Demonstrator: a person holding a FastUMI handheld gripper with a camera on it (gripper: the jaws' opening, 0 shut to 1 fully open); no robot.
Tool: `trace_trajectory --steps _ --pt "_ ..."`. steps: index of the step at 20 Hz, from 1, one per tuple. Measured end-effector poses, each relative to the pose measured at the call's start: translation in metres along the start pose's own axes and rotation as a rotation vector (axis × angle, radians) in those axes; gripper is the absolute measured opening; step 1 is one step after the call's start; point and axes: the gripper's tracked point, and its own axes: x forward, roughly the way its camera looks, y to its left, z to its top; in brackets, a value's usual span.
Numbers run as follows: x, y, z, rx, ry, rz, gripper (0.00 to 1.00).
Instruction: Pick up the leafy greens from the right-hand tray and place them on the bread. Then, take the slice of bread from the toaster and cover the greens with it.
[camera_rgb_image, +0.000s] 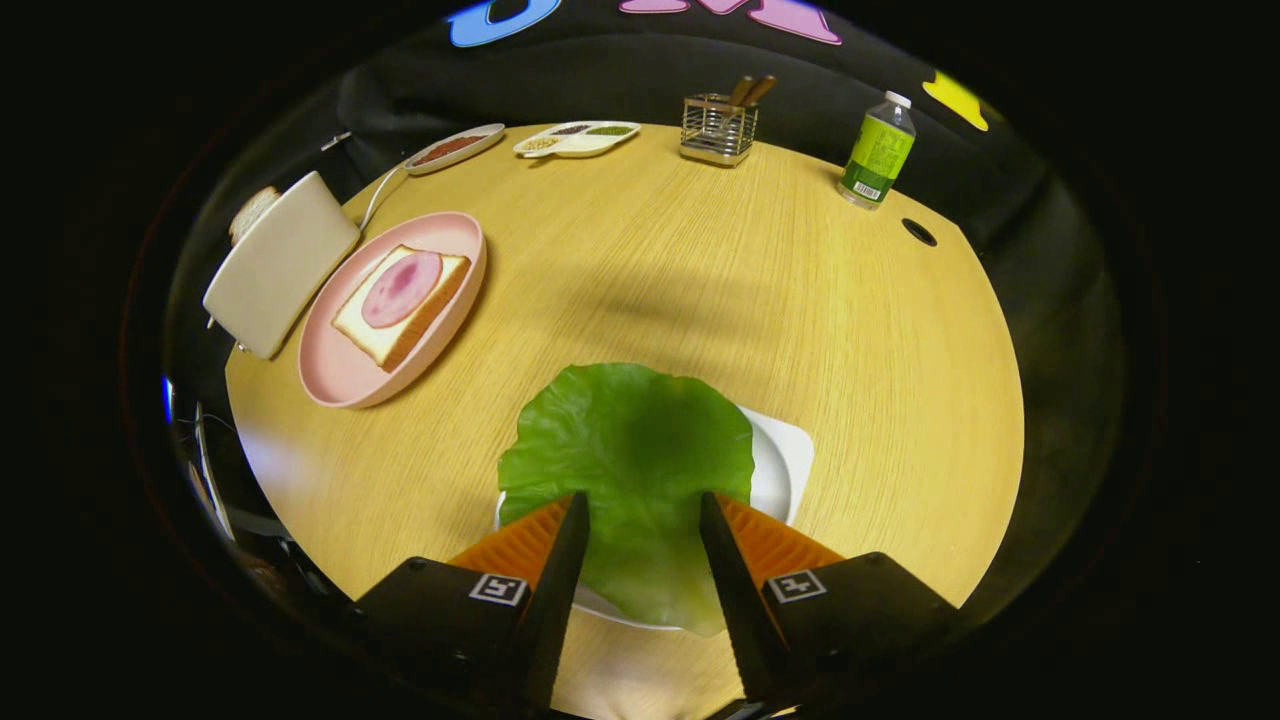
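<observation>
A flat green lettuce leaf (630, 450) lies on a white tray (785, 465) near the table's front edge. My gripper (643, 505) hovers over the leaf's near part with its fingers apart, the leaf showing between them; it is open. To the left, a pink plate (345, 375) holds a slice of bread (400, 325) topped with a round of pink ham (402, 287). Left of the plate stands a white toaster (280, 262) with a slice of bread (252, 212) poking out of its top.
At the back of the round wooden table (850, 330) sit an oval dish (455, 148), a divided white dish (578, 138), a wire utensil holder (718, 128) and a green-labelled bottle (878, 150). A cable hole (918, 232) lies near the bottle.
</observation>
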Motion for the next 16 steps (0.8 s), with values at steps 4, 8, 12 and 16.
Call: trace_trajectory --steps 4,8,12,16 --pt "-0.002 0.0 -0.003 -0.022 0.013 0.003 0.68" --pt "-0.003 0.001 -0.004 -0.034 0.021 0.008 0.2" --pt "-0.011 -0.001 0.001 -0.03 -0.003 -0.008 0.11" --pt "-0.037 0.012 0.019 -0.014 -0.055 -0.006 0.11"
